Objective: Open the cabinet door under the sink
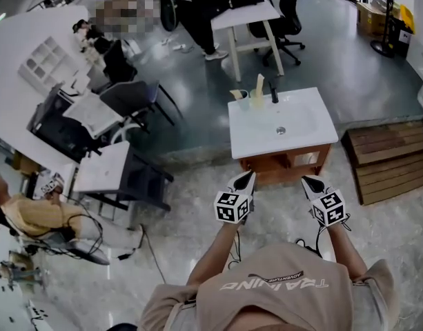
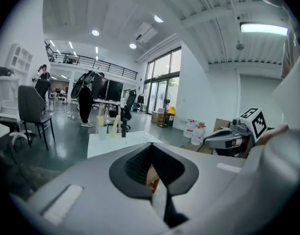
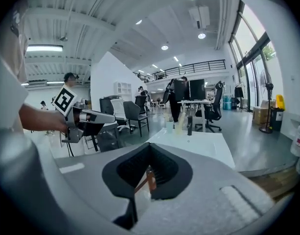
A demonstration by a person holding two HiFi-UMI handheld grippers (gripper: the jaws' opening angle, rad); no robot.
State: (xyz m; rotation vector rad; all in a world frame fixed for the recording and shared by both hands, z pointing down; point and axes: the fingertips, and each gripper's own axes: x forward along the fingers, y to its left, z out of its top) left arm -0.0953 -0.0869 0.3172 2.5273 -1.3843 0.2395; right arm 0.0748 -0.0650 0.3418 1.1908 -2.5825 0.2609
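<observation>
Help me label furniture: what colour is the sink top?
The sink top is white; the head view shows it best.

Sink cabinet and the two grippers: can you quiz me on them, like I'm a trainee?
1. True or false: the left gripper is clamped on the cabinet.
2. Pick one: what stands at the back of the sink? A, a faucet; B, a laptop; C, a plate.
3. Fill the gap: the right gripper has its jaws ____ (open or shut).

Key: 1 false, it is held in the air short of the cabinet with nothing between its jaws; 2 A; 3 shut.
</observation>
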